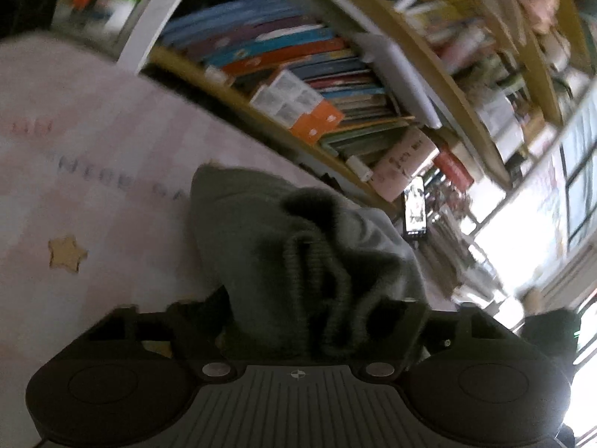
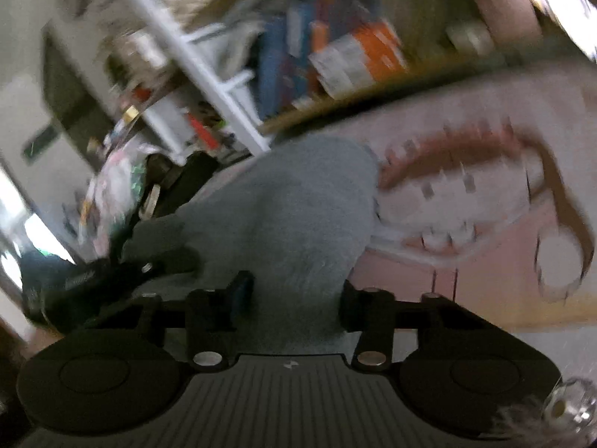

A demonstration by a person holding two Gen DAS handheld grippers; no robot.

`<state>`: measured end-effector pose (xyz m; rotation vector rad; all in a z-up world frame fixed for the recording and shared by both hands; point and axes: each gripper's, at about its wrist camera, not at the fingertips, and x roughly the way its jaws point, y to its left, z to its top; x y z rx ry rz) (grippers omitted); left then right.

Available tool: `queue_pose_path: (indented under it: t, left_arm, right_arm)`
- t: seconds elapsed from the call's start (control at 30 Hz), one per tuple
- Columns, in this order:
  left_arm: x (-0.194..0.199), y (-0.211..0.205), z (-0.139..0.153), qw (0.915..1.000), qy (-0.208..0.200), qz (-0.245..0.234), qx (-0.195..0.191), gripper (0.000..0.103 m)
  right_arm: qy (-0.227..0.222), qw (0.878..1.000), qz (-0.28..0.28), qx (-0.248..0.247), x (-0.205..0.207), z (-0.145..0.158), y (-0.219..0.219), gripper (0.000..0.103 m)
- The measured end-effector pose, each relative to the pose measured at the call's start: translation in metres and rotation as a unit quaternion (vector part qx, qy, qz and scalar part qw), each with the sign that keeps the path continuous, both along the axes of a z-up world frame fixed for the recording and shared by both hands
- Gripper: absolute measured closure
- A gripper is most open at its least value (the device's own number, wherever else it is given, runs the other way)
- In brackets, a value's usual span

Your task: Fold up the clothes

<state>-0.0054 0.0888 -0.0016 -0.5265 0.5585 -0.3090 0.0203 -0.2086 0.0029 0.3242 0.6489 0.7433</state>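
A grey knitted garment (image 1: 298, 246) with a ribbed hem hangs bunched in my left gripper (image 1: 317, 321), which is shut on it above a pale pink mat (image 1: 93, 149). In the right wrist view the same grey garment (image 2: 291, 209) fills the space between the fingers of my right gripper (image 2: 294, 298), which is shut on it. The fingertips of both grippers are hidden by cloth. Both views are tilted and blurred.
A wooden bookshelf (image 1: 335, 74) packed with books stands behind the mat. A white rack (image 2: 194, 59) and clutter sit to the left of it. A phone (image 1: 415, 209) leans near a bright window (image 1: 522, 224). The mat has a printed picture (image 2: 485, 186).
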Motion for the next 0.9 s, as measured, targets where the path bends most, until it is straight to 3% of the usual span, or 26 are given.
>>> queue_pose_path:
  t: [0.1, 0.23, 0.4, 0.5, 0.6, 0.73, 0.9]
  left_arm:
    - [-0.003, -0.006, 0.006, 0.9992, -0.021, -0.012, 0.031, 0.039]
    - [0.007, 0.005, -0.001, 0.9998, 0.008, -0.013, -0.012, 0.035]
    - [0.019, 0.01, -0.01, 0.9983, 0.038, -0.013, -0.042, 0.021]
    - [0.024, 0.012, -0.016, 0.997, 0.05, -0.015, -0.057, 0.019]
    - [0.025, 0.008, -0.015, 0.9974, 0.046, -0.018, -0.052, 0.023]
    - [0.023, 0.004, -0.007, 0.9983, 0.034, -0.024, -0.04, 0.036]
    - [0.03, 0.004, 0.0, 0.9984, 0.027, -0.031, -0.038, 0.037]
  right_arm:
    - [-0.031, 0.999, 0.005, -0.01, -0.006, 0.005, 0.001, 0.064]
    - [0.035, 0.999, -0.009, 0.022, 0.011, -0.008, -0.009, 0.06]
    - [0.065, 0.997, -0.015, 0.038, 0.018, -0.014, -0.014, 0.046]
    - [0.077, 0.996, -0.016, 0.045, 0.02, -0.016, -0.015, 0.044]
    - [0.077, 0.996, -0.012, 0.05, 0.021, -0.015, -0.015, 0.046]
    - [0.077, 0.995, -0.006, 0.057, 0.023, -0.013, -0.015, 0.06]
    - [0.058, 0.997, -0.006, 0.049, 0.025, -0.003, -0.013, 0.062]
